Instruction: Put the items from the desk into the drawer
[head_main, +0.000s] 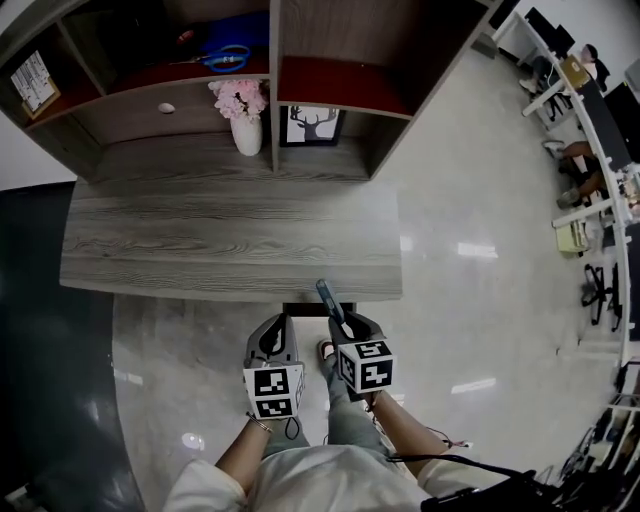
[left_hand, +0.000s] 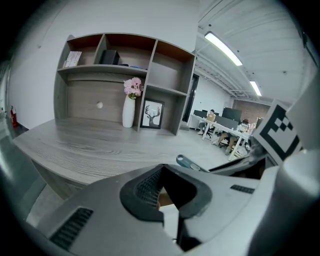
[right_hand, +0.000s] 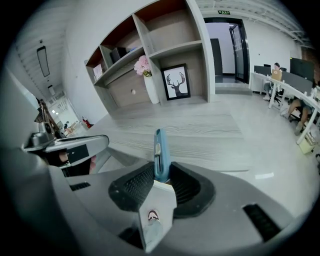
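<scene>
Blue-handled utility knife (right_hand: 161, 150) is what your right gripper (right_hand: 162, 181) has between its jaws; they are clamped on the lower end of the handle, and the rest stands up past the pads, off the desk. Your left gripper (left_hand: 165, 192) sits just beside the right one, with its jaws together and nothing between them. From the head view, both grippers hang low in front of you, over glossy pale floor (head_main: 480, 250), short of the desk's near edge. Just beyond the knife tip a small dark slot (head_main: 300, 309) shows under that edge; you cannot tell from here whether it is the drawer.

The desk (head_main: 200, 240) itself is grey wood-grain, and its broad top is bare. At its back stands a shelf unit (head_main: 330, 90) in the same grey with reddish-brown inner panels. A white vase of pink flowers (head_main: 245, 125) stands on the desk at the foot of the shelves, with a framed deer picture (head_main: 312, 125) just beside it. Blue-handled scissors (head_main: 225, 58) lie on a shelf above the vase. Far off to your right, rows of office desks (head_main: 590, 150) run along the room, with people seated at them.
</scene>
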